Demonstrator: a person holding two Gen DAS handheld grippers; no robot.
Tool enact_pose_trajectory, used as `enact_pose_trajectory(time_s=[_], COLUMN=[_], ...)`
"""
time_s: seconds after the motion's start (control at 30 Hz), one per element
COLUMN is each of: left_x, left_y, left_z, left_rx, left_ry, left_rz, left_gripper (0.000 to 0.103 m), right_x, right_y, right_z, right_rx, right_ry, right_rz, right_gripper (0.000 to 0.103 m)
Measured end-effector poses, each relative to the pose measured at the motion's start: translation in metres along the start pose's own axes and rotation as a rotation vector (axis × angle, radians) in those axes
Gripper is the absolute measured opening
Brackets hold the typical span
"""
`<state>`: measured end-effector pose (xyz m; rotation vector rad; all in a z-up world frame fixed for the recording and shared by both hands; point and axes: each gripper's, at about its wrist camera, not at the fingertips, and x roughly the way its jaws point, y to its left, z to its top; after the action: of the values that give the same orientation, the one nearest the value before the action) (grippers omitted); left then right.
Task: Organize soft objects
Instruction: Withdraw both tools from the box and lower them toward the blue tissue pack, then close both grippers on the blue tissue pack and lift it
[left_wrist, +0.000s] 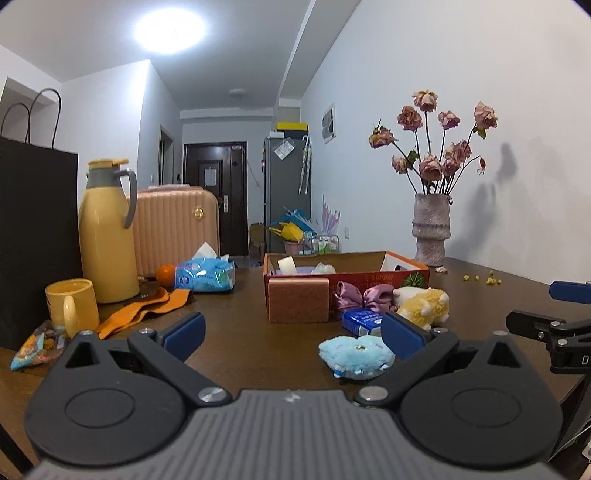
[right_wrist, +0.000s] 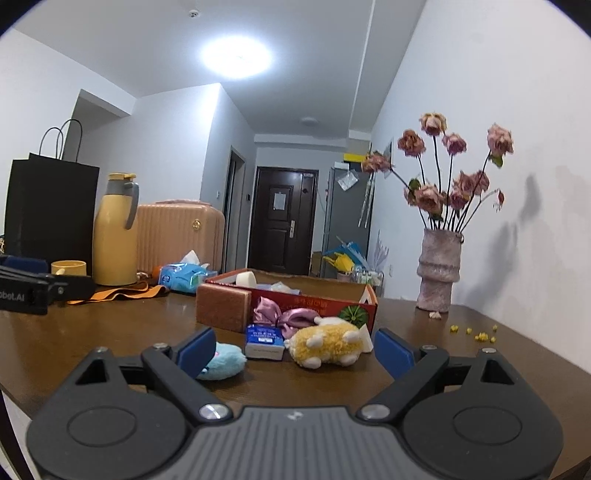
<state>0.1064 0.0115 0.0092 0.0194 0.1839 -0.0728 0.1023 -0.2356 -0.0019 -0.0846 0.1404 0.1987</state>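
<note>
Two grippers hover low over the near edge of the brown counter (left_wrist: 236, 314), and both have their fingers spread wide with nothing between the pads. The left gripper (left_wrist: 293, 334) points at the red cardboard box (left_wrist: 369, 275), the landmark here; the right gripper (right_wrist: 295, 349) faces the same box from a little further right. Just in front of the box, nearest the cameras, lies a blue plush toy (left_wrist: 356, 356), partly hidden behind the left finger in the right wrist view. Beside it, also in front of the box, lies a yellow and white plush toy (right_wrist: 327, 345) on its side, with a small blue and white packet (right_wrist: 264, 341) between the two toys. A purple satin bow (right_wrist: 282, 315) rests against the box's front wall, and a brown sponge block (left_wrist: 298, 300) stands against its left front corner. Inside the box only the tops of pale objects show; what they are is hard to tell. Left of the box sit a blue tissue pack (left_wrist: 205, 273), an orange fruit half hidden behind it, a yellow mug (left_wrist: 72, 304) and a yellow thermos jug (left_wrist: 105, 236). Right of the box, further back, stands a vase of dried roses (left_wrist: 432, 232).
</note>
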Motion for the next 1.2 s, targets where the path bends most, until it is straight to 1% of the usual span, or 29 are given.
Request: enact_pose_trajectory(time_s=[0.17, 0.27, 0.37, 0.4, 0.43, 0.47, 0.5, 0.53, 0.6, 0.67, 0.7, 0.77, 0.87, 0.93, 1.0, 1.03, 1.1, 1.17, 1.2], left_x=[0.023, 0.039, 0.060, 0.070, 0.080, 0.090, 0.105, 0.119, 0.151, 0.188, 0.207, 0.241, 0.284, 0.306, 0.320, 0.320, 0.316, 0.301, 0.294], left_y=[-0.004, -0.008, -0.011, -0.011, -0.012, -0.013, -0.014, -0.014, -0.012, -0.015, -0.018, -0.024, -0.030, -0.032, -0.032, -0.029, -0.023, -0.015, -0.014], left_z=[-0.004, -0.005, -0.002, 0.000, 0.003, 0.005, 0.009, 0.014, 0.023, 0.032, 0.036, 0.039, 0.037, 0.031, 0.024, 0.022, 0.021, 0.020, 0.020], left_rx=[0.015, 0.031, 0.029, 0.030, 0.033, 0.037, 0.039, 0.036, 0.027, 0.040, 0.057, 0.091, 0.088, 0.059, 0.040, 0.023, -0.010, -0.045, -0.053], left_ry=[0.072, 0.098, 0.127, 0.137, 0.148, 0.163, 0.184, 0.202, 0.227, 0.258, 0.273, 0.316, 0.405, 0.464, 0.502, 0.499, 0.516, 0.542, 0.544], left_rz=[-0.033, -0.048, -0.061, -0.070, -0.078, -0.093, -0.122, -0.153, -0.224, -0.294, -0.320, -0.372, -0.440, -0.454, -0.469, -0.468, -0.473, -0.433, -0.425], left_gripper=[0.103, 0.103, 0.103, 0.102, 0.098, 0.094, 0.081, 0.069, 0.057, 0.054, 0.052, 0.051, 0.049, 0.040, 0.031, 0.027, 0.024, 0.024, 0.024], right_x=[0.022, 0.038, 0.060, 0.066, 0.073, 0.081, 0.091, 0.100, 0.122, 0.144, 0.153, 0.173, 0.197, 0.210, 0.223, 0.227, 0.234, 0.234, 0.231], right_y=[-0.006, -0.008, -0.012, -0.014, -0.016, -0.019, -0.022, -0.025, -0.033, -0.037, -0.036, -0.031, -0.021, -0.015, -0.011, -0.010, -0.010, -0.015, -0.018], right_z=[-0.002, -0.004, -0.006, -0.006, -0.007, -0.007, -0.007, -0.007, -0.006, -0.005, -0.005, -0.003, -0.001, -0.003, -0.006, -0.007, -0.009, -0.009, -0.008], right_rx=[0.051, 0.089, 0.124, 0.137, 0.154, 0.176, 0.210, 0.247, 0.342, 0.399, 0.405, 0.404, 0.388, 0.387, 0.390, 0.395, 0.417, 0.437, 0.438], right_ry=[0.082, 0.118, 0.170, 0.186, 0.205, 0.227, 0.254, 0.280, 0.329, 0.358, 0.370, 0.395, 0.410, 0.422, 0.442, 0.447, 0.457, 0.448, 0.435], right_rz=[0.060, 0.069, 0.077, 0.078, 0.080, 0.087, 0.098, 0.113, 0.154, 0.188, 0.193, 0.199, 0.235, 0.259, 0.273, 0.277, 0.279, 0.258, 0.237], right_gripper=[0.090, 0.088, 0.083, 0.078, 0.075, 0.068, 0.061, 0.058, 0.051, 0.047, 0.046, 0.043, 0.041, 0.040, 0.037, 0.036, 0.034, 0.034, 0.033])
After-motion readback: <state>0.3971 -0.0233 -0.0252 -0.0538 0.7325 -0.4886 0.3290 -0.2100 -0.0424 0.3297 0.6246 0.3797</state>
